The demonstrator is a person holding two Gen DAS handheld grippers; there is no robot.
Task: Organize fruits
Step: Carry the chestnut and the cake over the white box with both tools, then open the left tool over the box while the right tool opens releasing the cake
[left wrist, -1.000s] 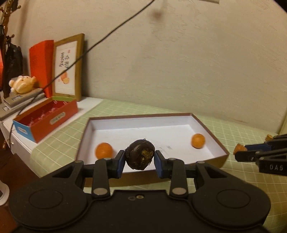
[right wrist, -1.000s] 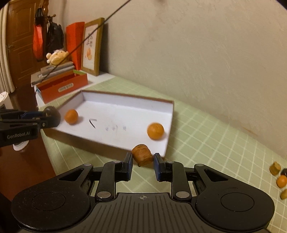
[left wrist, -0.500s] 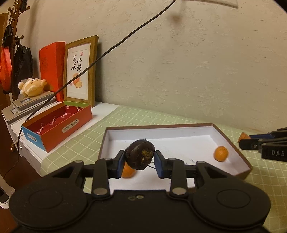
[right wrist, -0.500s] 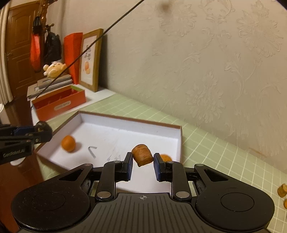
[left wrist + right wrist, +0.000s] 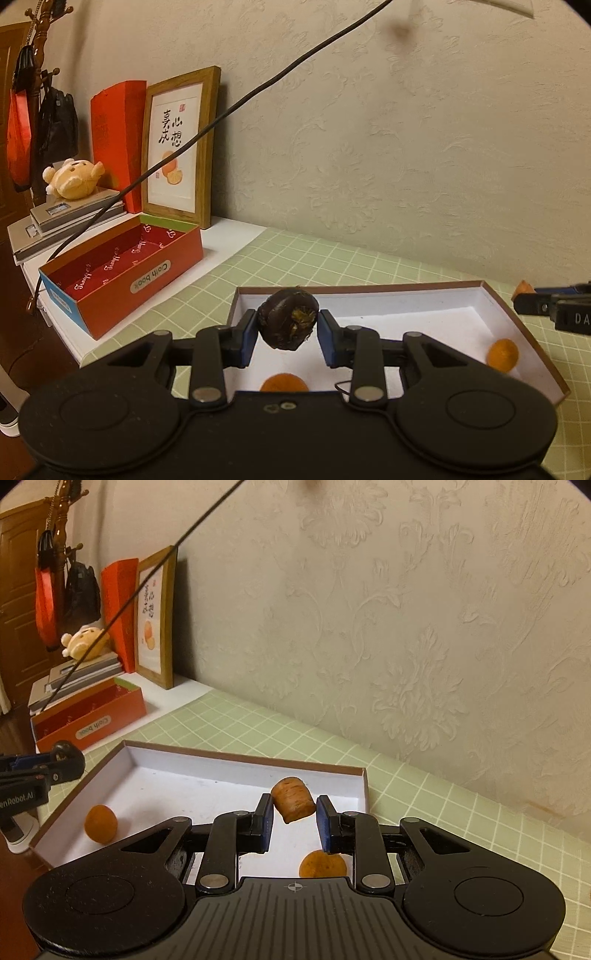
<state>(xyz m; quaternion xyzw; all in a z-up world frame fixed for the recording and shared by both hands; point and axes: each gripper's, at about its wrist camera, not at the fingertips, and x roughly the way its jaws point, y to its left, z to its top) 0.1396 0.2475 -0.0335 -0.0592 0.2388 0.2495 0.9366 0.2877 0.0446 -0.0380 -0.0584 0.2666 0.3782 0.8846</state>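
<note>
My left gripper [image 5: 287, 332] is shut on a dark wrinkled fruit [image 5: 289, 323] and holds it above the near left part of a shallow white box [image 5: 436, 306]. My right gripper [image 5: 294, 818] is shut on a tan, stubby fruit piece [image 5: 293, 799] and holds it above the right part of the same box [image 5: 207, 781]. Two small oranges lie in the box: one [image 5: 284, 383] [image 5: 100, 822] at the left, one [image 5: 502, 355] [image 5: 323, 864] at the right. Each gripper's tip shows at the edge of the other's view.
An open red box [image 5: 122, 269] labelled "Cloth book" stands left of the white box on a white shelf. Behind it are a framed picture [image 5: 179, 147], a red envelope, stacked books with a plush toy [image 5: 72, 179]. A black cable [image 5: 258, 85] crosses overhead. The patterned wall is close behind.
Both grippers have risen and moved forward over the white box, each still holding its fruit. The box now sits lower in both views.
</note>
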